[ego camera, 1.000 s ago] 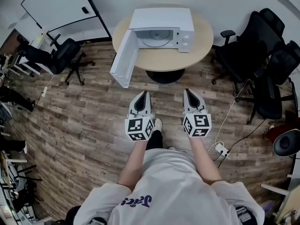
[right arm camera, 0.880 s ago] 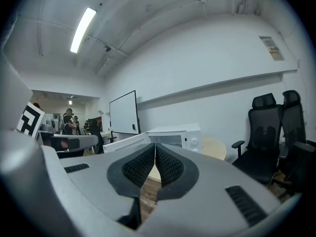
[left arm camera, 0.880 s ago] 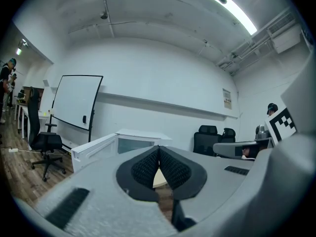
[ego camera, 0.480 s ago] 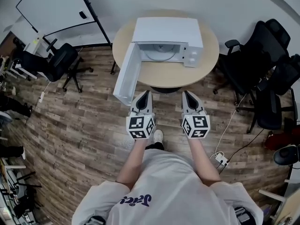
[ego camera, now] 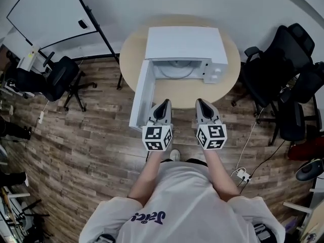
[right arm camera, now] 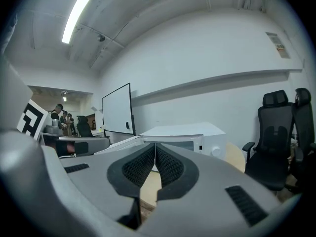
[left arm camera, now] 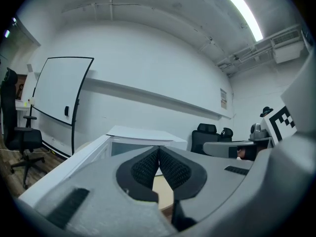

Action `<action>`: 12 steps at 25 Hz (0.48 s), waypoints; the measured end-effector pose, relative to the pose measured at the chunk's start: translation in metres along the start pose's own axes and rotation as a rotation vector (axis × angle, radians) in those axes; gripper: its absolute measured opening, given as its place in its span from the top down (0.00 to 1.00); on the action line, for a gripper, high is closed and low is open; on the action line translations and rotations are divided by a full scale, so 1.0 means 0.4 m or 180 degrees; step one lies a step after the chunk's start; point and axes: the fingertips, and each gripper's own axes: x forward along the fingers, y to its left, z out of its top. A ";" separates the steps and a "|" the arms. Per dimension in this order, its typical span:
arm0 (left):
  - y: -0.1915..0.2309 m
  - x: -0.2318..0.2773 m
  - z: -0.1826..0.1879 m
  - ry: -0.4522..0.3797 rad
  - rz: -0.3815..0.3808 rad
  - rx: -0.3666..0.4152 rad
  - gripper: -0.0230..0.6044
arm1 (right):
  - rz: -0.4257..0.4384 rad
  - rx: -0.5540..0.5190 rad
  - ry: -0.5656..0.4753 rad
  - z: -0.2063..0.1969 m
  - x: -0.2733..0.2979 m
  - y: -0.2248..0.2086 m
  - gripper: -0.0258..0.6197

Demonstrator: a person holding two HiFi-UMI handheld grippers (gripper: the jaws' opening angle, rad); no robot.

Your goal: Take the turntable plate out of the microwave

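Observation:
A white microwave (ego camera: pixel 185 44) stands on a round wooden table (ego camera: pixel 225 82), its door (ego camera: pixel 142 95) swung open toward me on the left. Inside the cavity lies the pale turntable plate (ego camera: pixel 174 71). My left gripper (ego camera: pixel 163 105) is shut and empty, its tip at the table's near edge beside the open door. My right gripper (ego camera: pixel 201 103) is shut and empty too, level with the left one, in front of the microwave's control panel (ego camera: pixel 215 72). In the left gripper view the microwave (left arm camera: pixel 143 135) lies straight ahead; in the right gripper view the microwave (right arm camera: pixel 185 132) is ahead as well.
Black office chairs (ego camera: pixel 283 70) crowd the right of the table. Another chair (ego camera: pixel 61 77) and a whiteboard (ego camera: pixel 45 14) stand at the left. A power strip (ego camera: pixel 243 175) with a cable lies on the wooden floor at my right.
Both grippers have moved forward with me from mid-floor to the table's near edge. The microwave now sits closer in view. Both stay shut.

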 end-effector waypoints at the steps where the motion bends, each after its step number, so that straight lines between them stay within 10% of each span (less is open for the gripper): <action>1: 0.008 0.011 -0.006 0.0018 -0.0028 -0.0040 0.94 | -0.0004 -0.0012 0.0024 -0.004 0.013 0.003 0.93; 12: 0.032 0.105 -0.076 0.0252 -0.0241 -0.0224 0.94 | 0.0007 0.0022 0.0288 -0.060 0.130 -0.020 0.93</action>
